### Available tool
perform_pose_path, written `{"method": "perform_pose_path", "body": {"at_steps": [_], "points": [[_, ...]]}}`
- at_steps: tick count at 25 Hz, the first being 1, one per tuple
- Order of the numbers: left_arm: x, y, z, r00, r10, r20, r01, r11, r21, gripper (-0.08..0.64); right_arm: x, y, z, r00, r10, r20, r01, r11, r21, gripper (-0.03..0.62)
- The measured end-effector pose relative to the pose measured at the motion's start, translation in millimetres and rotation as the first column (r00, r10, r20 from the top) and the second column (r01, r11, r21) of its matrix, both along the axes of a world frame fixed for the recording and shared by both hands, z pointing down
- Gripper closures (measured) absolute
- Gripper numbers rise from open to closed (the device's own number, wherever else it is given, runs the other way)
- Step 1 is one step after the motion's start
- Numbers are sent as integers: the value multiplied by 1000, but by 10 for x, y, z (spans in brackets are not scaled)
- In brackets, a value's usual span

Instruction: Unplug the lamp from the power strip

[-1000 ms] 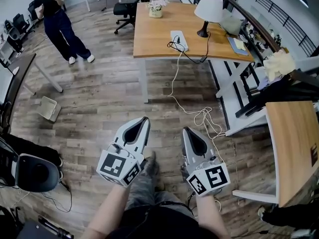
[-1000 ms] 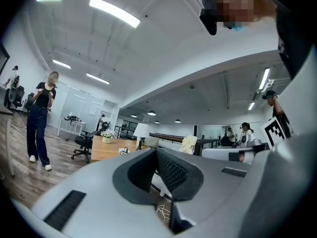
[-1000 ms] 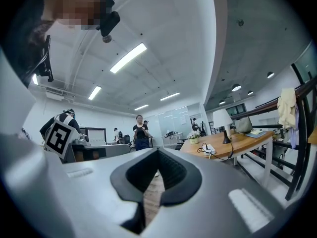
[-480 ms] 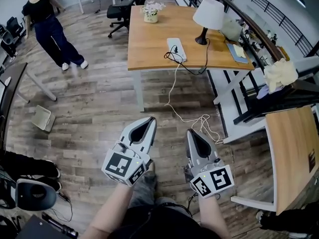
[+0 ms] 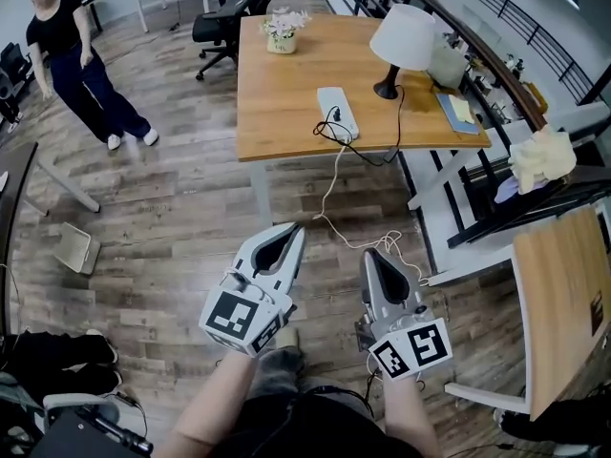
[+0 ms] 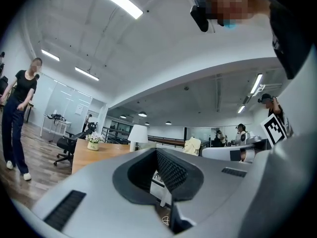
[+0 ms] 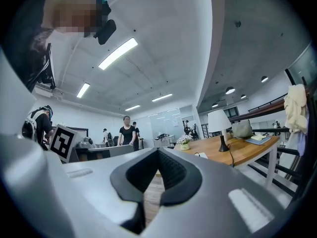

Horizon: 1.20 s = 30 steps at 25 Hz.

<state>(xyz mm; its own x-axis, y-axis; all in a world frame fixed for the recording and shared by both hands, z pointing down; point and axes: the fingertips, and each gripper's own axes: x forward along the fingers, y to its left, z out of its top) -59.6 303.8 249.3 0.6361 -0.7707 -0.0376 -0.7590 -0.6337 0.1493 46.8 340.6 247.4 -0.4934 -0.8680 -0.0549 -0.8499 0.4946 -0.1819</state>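
Note:
A white-shaded lamp (image 5: 406,41) on a black base stands on the wooden table (image 5: 286,113) ahead; it also shows in the left gripper view (image 6: 138,135) and the right gripper view (image 7: 218,123). Its black cord (image 5: 368,146) loops off the table's edge to a white power strip (image 5: 337,111) lying on the tabletop. My left gripper (image 5: 289,229) and right gripper (image 5: 370,254) hang side by side over the floor, well short of the table. Both are shut with nothing between the jaws.
A white cable (image 5: 377,237) trails from the strip down onto the wooden floor. A flower pot (image 5: 280,31) and books (image 5: 458,111) share the table. A person (image 5: 67,55) stands far left, an office chair (image 5: 224,22) behind the table, another desk (image 5: 563,294) at right.
The table with lamp and strip has drawn nearer and lower in the head view. The person at far left has shifted further left. Both grippers stay shut, side by side.

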Motion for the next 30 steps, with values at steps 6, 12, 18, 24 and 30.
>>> {"method": "perform_pose_path", "body": {"at_steps": [6,12,18,24,30], "points": [[-70,-277,84,1000,16,-9,-16,1000,-12,563,-59,-253,67,1000,22,-1,-22,1000,-14,583],[-234,-454,133,1000,-10,-8,9,1000,-29,563,-109,-401,108,1000,21,-5,-21,999,-34,583],[-393,-593,233,999,-44,-24,42,998,-54,563,-138,-540,164,1000,13,-8,-13,999,-52,583],[-372,-834,255,999,-48,-19,47,998,-46,563,-207,-819,165,1000,-12,-11,11,999,-36,583],[-327,-1223,302,998,-59,-6,58,997,-54,563,-222,-1239,236,999,-42,-15,41,998,-44,584]]}}
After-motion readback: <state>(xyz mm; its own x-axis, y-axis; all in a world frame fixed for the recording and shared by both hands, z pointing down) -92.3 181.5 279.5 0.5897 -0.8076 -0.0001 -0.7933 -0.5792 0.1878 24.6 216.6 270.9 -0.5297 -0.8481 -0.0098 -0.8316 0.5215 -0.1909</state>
